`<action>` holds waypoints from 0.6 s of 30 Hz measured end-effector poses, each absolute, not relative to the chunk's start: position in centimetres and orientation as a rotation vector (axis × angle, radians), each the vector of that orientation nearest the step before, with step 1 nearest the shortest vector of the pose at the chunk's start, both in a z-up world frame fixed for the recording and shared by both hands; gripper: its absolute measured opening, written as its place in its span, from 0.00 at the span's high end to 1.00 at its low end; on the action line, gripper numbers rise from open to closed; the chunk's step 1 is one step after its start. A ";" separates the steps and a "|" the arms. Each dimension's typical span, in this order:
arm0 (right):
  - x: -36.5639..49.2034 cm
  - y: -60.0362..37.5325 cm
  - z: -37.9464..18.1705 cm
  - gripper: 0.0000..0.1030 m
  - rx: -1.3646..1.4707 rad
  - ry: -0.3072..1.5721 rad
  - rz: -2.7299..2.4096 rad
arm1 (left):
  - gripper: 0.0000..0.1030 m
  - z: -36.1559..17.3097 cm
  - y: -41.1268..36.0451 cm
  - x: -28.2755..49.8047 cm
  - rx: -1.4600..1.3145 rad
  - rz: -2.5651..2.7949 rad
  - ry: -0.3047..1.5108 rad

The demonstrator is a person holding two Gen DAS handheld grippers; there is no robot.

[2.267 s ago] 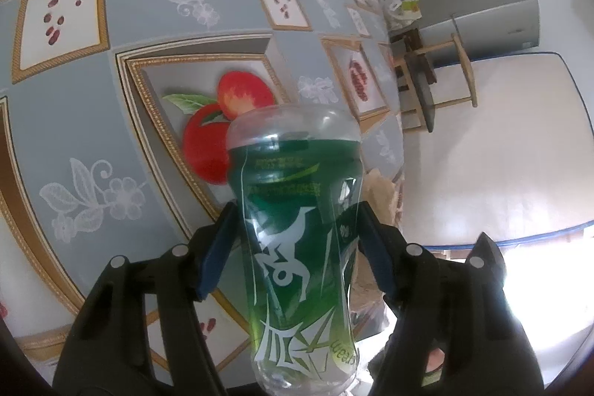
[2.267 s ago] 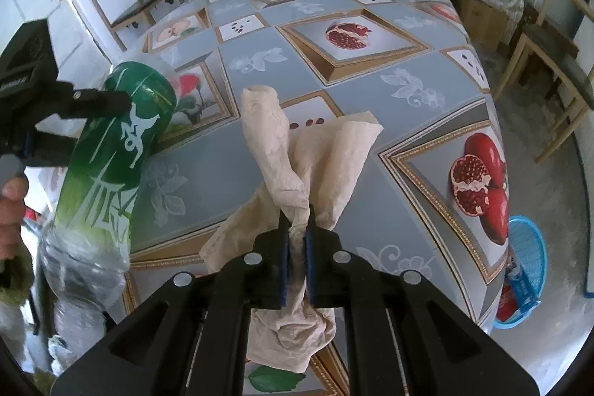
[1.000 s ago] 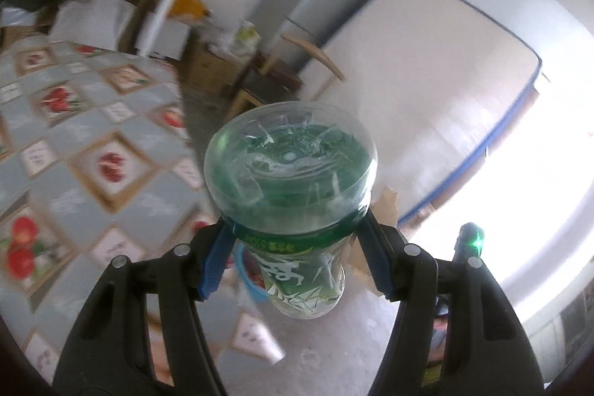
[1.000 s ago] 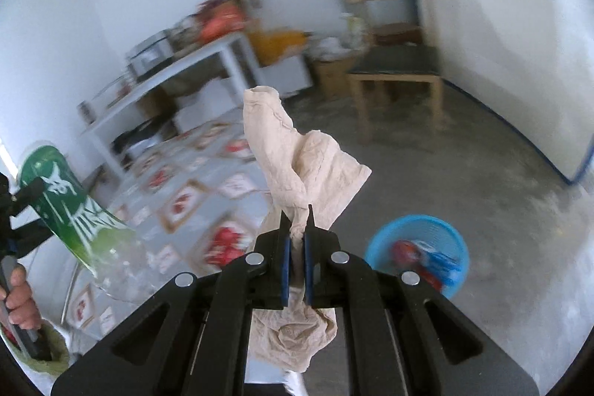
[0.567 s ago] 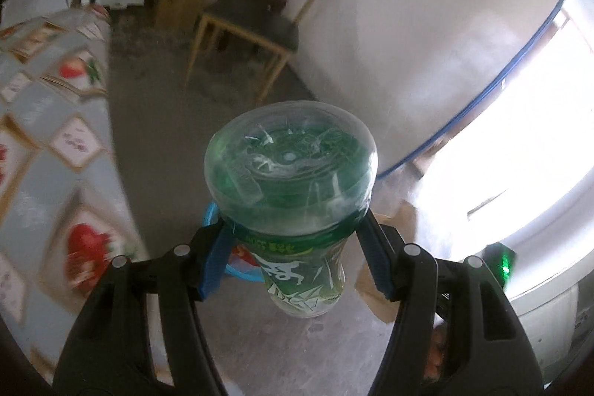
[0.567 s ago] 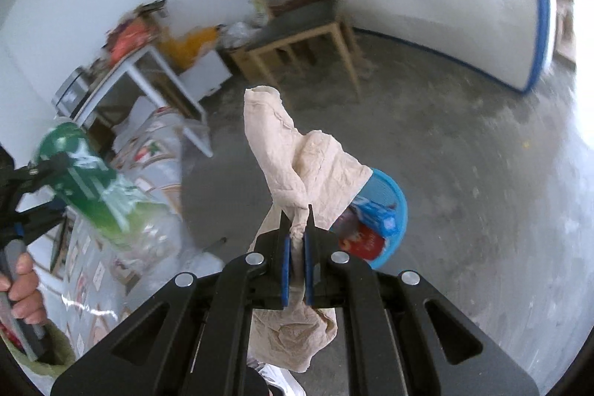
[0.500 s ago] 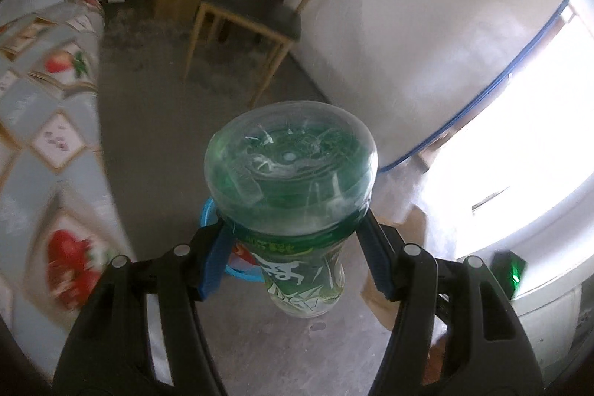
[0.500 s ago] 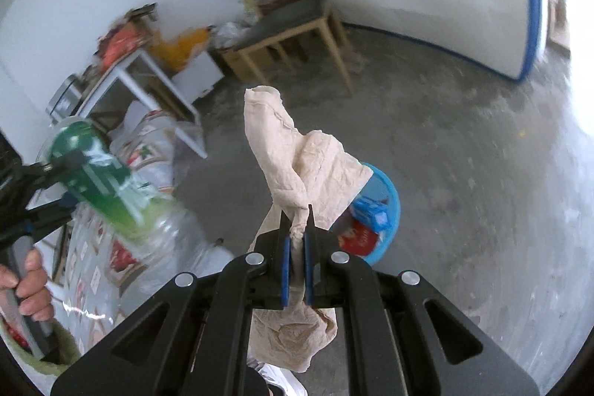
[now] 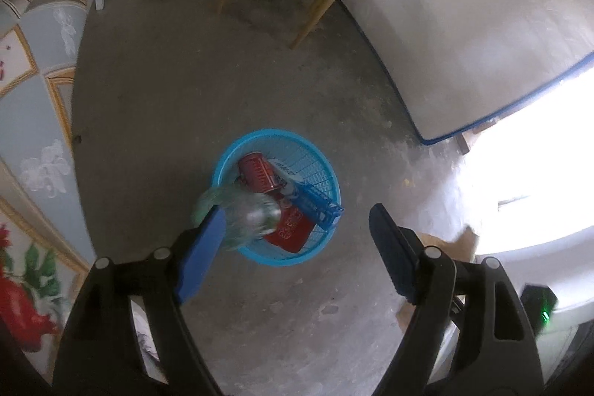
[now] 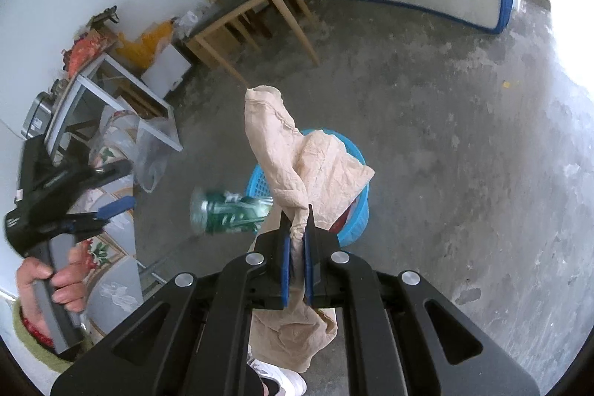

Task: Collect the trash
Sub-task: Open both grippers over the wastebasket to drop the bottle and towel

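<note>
My left claw (image 9: 297,244) held the green bottle (image 9: 237,218) clamped half a second ago; its jaws have just been opening and now stand wide apart with nothing pressed between them. The bottle is loose in the air, a blurred shape just off the left pad and over the near rim of the blue basket (image 9: 326,169) on the floor. I judge it will land in the basket or clip its rim; I cannot tell which. Both claws have also swung from the tabletop down toward the floor.

My right claw (image 10: 297,221) is shut tight on the crumpled beige paper (image 10: 297,158), which rises above the pads and hangs below them. That piece is not yet dropped, so it is my next release.

The left view looks straight into the basket: a red can (image 9: 258,171) and other wrappers lie there. The right view hides most of that behind the paper, but shows the bottle (image 10: 230,210) sideways in mid-air, clear of the left claw (image 10: 111,208) and the hand (image 10: 55,279) gripping it.
</note>
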State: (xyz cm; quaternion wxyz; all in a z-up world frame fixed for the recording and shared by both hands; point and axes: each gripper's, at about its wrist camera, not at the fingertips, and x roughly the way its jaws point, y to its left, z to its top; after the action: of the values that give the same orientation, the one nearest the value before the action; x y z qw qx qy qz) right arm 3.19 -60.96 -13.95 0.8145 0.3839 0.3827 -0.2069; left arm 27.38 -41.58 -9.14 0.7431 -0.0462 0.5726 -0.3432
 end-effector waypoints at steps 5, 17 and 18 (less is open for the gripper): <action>5.6 -60.6 -15.8 0.94 0.832 0.861 -0.401 | 0.27 -7.0 -39.0 26.9 -0.120 -0.800 1.226; 20.2 -62.3 -22.6 0.81 0.700 1.058 -0.349 | 0.19 0.2 -25.8 21.6 -0.083 -0.788 1.027; 21.2 -62.7 -23.7 0.71 0.732 1.079 -0.334 | 0.19 0.6 -24.4 21.0 -0.077 -0.772 1.009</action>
State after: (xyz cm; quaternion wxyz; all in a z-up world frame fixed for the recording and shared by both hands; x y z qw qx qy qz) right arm 21.25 -62.75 -23.74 0.7820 0.3390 0.4996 -0.1548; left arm 21.00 -24.43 0.57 0.8043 -0.0359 0.4711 -0.3603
